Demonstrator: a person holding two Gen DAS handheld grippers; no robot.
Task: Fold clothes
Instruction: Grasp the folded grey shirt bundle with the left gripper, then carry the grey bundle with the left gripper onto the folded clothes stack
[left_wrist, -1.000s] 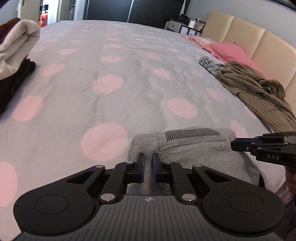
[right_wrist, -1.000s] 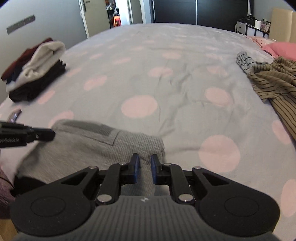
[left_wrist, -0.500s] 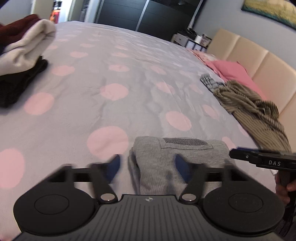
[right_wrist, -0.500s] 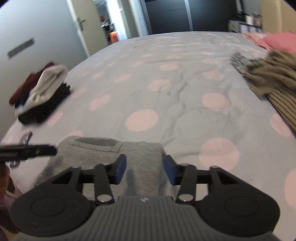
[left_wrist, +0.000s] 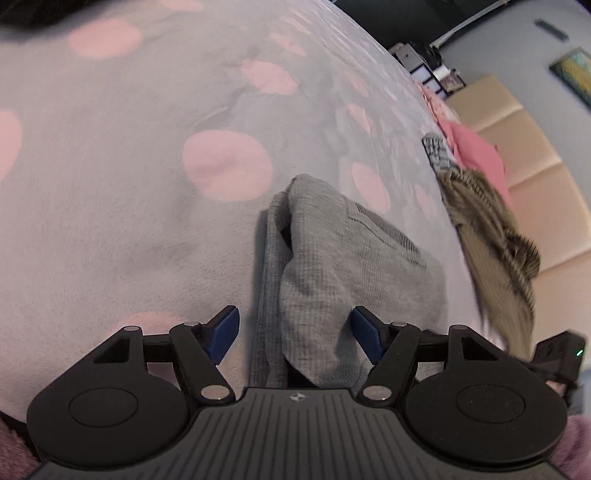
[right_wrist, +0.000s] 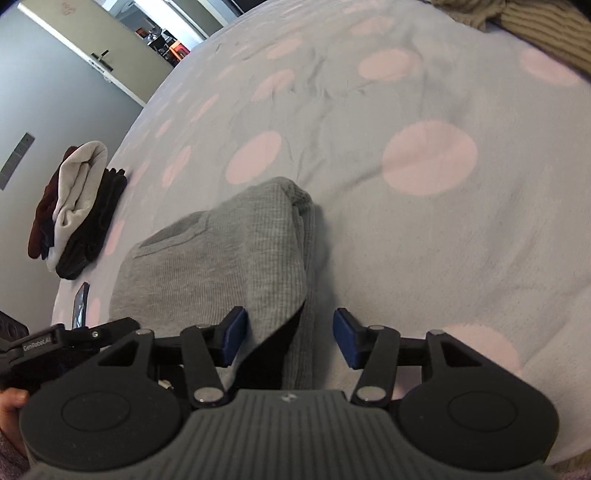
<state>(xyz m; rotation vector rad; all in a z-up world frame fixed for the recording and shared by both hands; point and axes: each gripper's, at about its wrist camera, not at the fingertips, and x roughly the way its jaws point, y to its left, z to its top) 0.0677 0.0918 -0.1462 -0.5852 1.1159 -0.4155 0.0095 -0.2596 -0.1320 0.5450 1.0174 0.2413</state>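
Looking down my left gripper, I saw its jaws standing wide apart, a folded edge of the grey garment lying between them, the pads clear of the cloth. My right gripper was opening too, astride the garment's other edge, not pressing it. That garment lay folded on the spotted bedspread. Just left of it I noted a phone, and further left a stack of folded clothes. Beyond the garment to the right sprawled a striped brown top, then a pink pillow.
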